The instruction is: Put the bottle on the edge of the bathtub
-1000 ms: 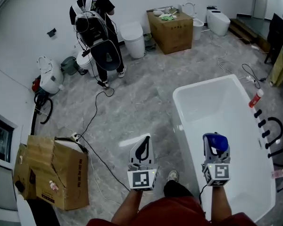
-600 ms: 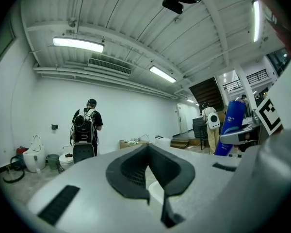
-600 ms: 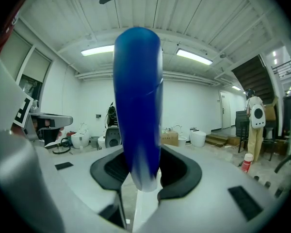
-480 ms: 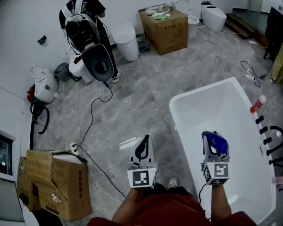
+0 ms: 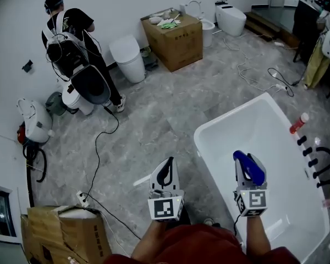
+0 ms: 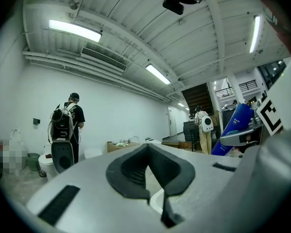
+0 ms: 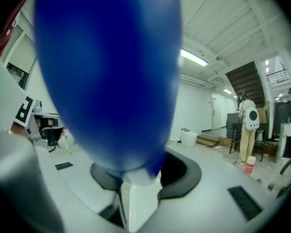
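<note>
Underfoot, recorded grey stone floor (image 5: 154, 120) carrying a white bathtub (image 5: 201, 147). Found right tongs (image 5: 248, 168) over the bathtub's near end, inside its left rim. Noted jaws part-way apart and pressed on a blue bottle (image 5: 243, 159). Saw it gripped at its lower, white end, with the body rising tilted above the jaws. Judged the low grip as meant to leave the bottle free to stand once lowered. Confirmed bottle in the air over the basin, not yet on the bathtub's edge. Found left tongs (image 5: 166, 172) outside the bathtub, over the floor beside its left wall. Noted jaws together with nothing between them, apparently kept clear as a spare. Noted a small red-capped bottle (image 5: 298, 123) and black fittings (image 5: 313, 159) on the bathtub's far rim. Judged the bare left rim beside the tongs the likelier resting place.
</note>
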`<state>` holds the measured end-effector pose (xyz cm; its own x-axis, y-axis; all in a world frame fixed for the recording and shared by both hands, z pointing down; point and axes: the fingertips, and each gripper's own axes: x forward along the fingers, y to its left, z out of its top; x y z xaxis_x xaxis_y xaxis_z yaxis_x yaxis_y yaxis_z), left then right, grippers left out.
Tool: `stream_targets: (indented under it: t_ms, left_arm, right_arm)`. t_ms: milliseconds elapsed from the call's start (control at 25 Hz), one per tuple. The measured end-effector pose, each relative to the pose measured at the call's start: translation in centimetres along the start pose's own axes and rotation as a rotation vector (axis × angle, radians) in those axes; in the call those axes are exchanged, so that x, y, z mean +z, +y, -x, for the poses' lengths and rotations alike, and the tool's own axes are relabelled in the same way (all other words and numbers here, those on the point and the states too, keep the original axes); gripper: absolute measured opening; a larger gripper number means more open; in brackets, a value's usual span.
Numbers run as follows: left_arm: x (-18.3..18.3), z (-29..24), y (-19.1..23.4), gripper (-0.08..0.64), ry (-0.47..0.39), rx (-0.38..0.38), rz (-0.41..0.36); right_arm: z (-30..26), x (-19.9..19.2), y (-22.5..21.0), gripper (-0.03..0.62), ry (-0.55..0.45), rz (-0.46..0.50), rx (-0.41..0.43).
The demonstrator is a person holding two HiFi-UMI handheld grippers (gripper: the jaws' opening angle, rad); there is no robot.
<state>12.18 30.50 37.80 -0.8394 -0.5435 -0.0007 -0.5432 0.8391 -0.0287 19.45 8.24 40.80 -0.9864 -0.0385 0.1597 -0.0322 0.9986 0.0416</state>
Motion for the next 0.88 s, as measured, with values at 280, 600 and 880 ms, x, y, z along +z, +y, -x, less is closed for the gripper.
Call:
stream_targets:
  t_ms: [280,600,880]
  left_arm:
    - [-0.3,-7.8,8.6,0.003,0.001,-0.075,0.034]
    - [-1.7,-14.8,16.1,0.005,0.023,-0.142,0.051]
    - [-2.2,-19.9,19.6,0.003,0.053,-0.204,0.054]
  right_arm:
    - [-10.0,1.9,4.7,0.152,0.036,0.008,-0.067]
    - [-18.4,2.7,7.8,0.152,0.082,0.023,-0.125]
    - [-22.7,3.7,8.6,0.152,0.097,0.025,-0.185]
